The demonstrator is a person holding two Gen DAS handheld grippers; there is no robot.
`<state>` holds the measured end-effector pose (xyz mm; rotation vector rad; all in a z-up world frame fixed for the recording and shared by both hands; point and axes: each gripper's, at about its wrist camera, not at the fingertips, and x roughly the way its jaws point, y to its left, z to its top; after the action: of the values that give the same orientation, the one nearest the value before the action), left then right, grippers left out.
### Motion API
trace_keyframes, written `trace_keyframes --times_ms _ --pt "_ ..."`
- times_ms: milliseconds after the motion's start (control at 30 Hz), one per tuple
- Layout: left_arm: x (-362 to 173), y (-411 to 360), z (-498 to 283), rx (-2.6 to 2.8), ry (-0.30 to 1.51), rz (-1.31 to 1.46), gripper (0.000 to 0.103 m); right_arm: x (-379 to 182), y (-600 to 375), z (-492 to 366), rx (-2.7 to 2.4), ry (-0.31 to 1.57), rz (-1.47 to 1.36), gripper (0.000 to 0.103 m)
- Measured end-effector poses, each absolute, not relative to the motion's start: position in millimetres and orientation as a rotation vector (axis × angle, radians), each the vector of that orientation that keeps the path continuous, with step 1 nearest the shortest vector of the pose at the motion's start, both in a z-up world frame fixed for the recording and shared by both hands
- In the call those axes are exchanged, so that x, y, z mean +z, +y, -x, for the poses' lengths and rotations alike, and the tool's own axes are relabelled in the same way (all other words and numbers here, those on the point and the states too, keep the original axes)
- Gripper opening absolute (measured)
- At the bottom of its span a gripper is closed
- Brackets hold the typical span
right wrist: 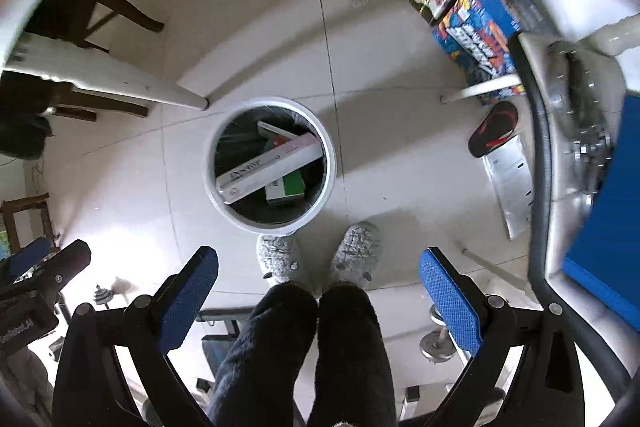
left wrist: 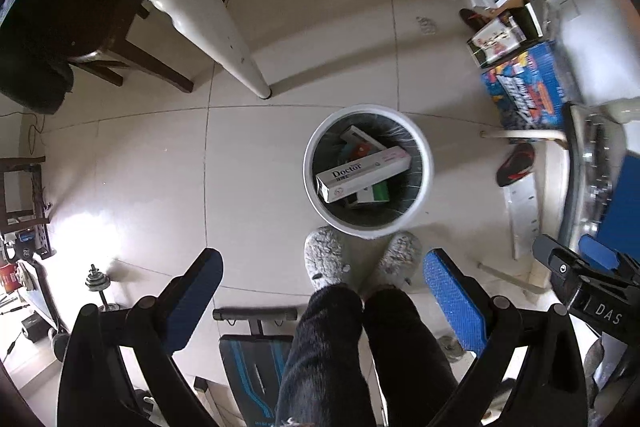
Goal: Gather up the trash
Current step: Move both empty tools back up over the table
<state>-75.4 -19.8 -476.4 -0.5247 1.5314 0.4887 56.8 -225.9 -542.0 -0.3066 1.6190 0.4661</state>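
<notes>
A round white trash bin with a dark liner stands on the tiled floor, far below both grippers. Inside lies a long white carton marked "Doctor", across a green-and-white box and another white box. My left gripper points straight down, open, with nothing between its blue pads. My right gripper is likewise open and empty; it also shows at the right edge of the left wrist view as the right gripper.
A person's dark trouser legs and grey fluffy slippers stand just before the bin. A white table leg, a dark wooden chair, colourful boxes, a red-and-black sandal and dumbbells surround it.
</notes>
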Motion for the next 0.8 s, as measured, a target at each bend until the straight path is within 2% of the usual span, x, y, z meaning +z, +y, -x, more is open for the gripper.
trace_keyframes --times_ms 467,633,800 --pt "-310.2 -12.3 90.6 0.479 1.428 0.498 0.103 -341.2 -239.1 -28.1 0.521 1.589 0.168 0.102" --pt "-268.4 4.4 55.0 0.512 1.322 0.471 0.103 -284.8 -223.7 -61.8 0.534 1.501 0.092 0.102" --pt "-239.3 35.3 -6.2 0.591 1.227 0.431 0.103 -244.6 -194.4 -140.0 0.554 1.416 0.121 0.102"
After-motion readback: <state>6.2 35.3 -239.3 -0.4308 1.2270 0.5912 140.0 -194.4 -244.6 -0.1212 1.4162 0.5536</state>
